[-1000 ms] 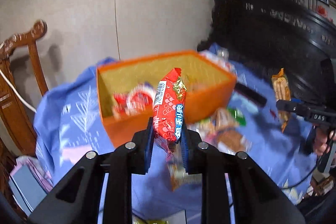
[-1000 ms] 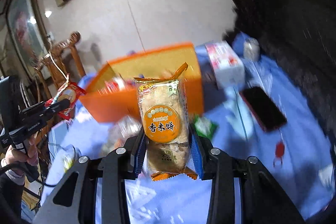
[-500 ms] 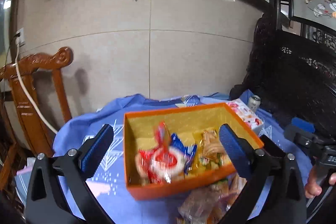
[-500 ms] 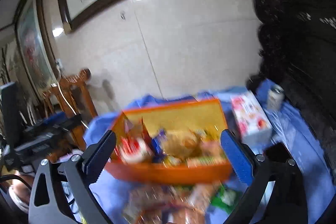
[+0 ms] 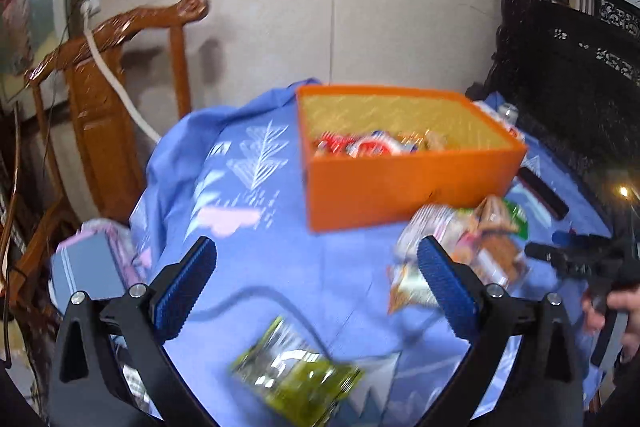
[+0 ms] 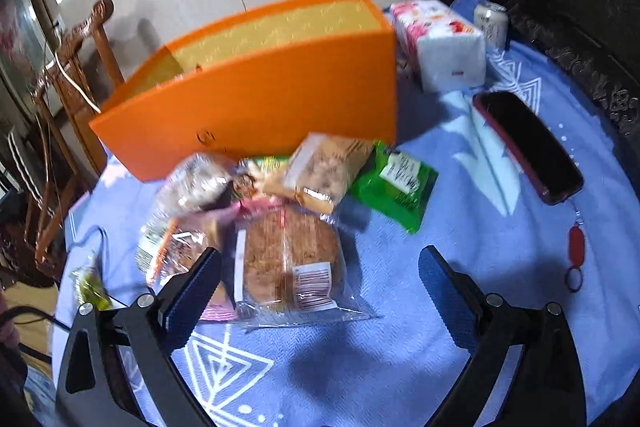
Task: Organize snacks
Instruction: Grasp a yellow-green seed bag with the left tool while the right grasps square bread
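An orange box (image 5: 412, 183) stands on the blue tablecloth with several snack packs inside; it also shows in the right wrist view (image 6: 256, 107). My left gripper (image 5: 316, 283) is open and empty above the cloth, with a green snack pack (image 5: 296, 379) lying below it. My right gripper (image 6: 320, 283) is open and empty, low over a clear-wrapped round bread (image 6: 288, 263). Behind the bread lie a tan biscuit pack (image 6: 324, 167), a green pack (image 6: 396, 187) and a crinkly clear pack (image 6: 180, 219). The same pile (image 5: 468, 243) shows right of the left gripper.
A tissue pack (image 6: 440, 43), a can (image 6: 490, 23) and a dark phone (image 6: 528, 143) with a red charm (image 6: 576, 251) lie to the right. A wooden chair (image 5: 108, 95) stands at the left. A dark carved cabinet (image 5: 572, 75) is at the right.
Both grippers let go of their packs into the orange box a second ago, opened wide, and have now dropped low toward the loose snacks in front of the box.
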Tool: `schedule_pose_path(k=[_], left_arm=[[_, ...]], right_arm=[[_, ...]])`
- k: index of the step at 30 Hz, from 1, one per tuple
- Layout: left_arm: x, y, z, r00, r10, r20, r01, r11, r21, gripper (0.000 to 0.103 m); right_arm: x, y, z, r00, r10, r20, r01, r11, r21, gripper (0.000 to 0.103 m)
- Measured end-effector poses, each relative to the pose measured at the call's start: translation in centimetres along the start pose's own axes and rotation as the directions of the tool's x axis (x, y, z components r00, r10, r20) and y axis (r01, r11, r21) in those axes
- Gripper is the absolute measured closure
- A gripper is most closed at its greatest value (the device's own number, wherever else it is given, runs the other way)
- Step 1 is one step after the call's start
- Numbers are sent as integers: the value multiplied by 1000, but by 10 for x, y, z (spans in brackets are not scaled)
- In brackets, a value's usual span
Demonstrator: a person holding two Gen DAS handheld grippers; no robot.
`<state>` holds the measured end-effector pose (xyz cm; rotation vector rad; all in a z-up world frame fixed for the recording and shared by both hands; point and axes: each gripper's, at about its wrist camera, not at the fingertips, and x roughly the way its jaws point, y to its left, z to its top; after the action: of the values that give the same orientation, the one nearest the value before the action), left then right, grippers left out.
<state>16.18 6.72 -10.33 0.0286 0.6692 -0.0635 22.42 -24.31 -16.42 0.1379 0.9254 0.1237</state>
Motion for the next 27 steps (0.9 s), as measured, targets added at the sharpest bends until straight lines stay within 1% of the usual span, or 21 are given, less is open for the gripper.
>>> schedule_pose_path(k=[4,7,9,10,12,15,16,17,20,23,25,27], left_arm=[[2,22,-33,998,16,-59,-18,999,-32,4],[11,32,-57,993,36,-113,-40,999,-33,4],[18,34,-72,989,39,-145,-42,999,-15,4],[23,33,-78,986,36,-162,-37,999,0,4],[33,31,-85,982,40,-186,-35,999,32,4],[54,32,-97,975,42,-217,-24,996,85,4],[60,33,-98,972,35,-232,-15,996,87,4],[67,36,-100,969,-2,-249,21,997,72,4],[80,37,-101,960,-65,-272,78,996,36,4],[85,32,-102,959,-81,-271,97,994,49,4],[82,31,-102,961,-92,-261,109,993,53,9],[75,32,-101,965,-111,-238,124,991,41,24]], right_arm=[[18,12,-1,999,-11,-35,9,999,-45,5],[32,20,-1,998,-21,-65,15,997,-79,7],[42,26,-2,996,-47,-76,38,993,-114,8],[46,26,-2,995,-57,-81,46,991,-127,10],[52,28,-5,994,-55,-91,42,989,-140,13],[55,30,-7,994,-70,-84,56,985,-166,22],[54,31,-8,994,-80,-77,66,982,-178,24],[53,30,-9,994,-76,-74,62,982,-177,24],[50,28,-12,994,-78,-71,65,983,-172,25],[42,23,-18,995,-72,-74,61,988,-145,25],[34,20,-24,995,-72,-72,62,990,-129,25],[25,15,-31,995,-76,-71,68,991,-114,25]])
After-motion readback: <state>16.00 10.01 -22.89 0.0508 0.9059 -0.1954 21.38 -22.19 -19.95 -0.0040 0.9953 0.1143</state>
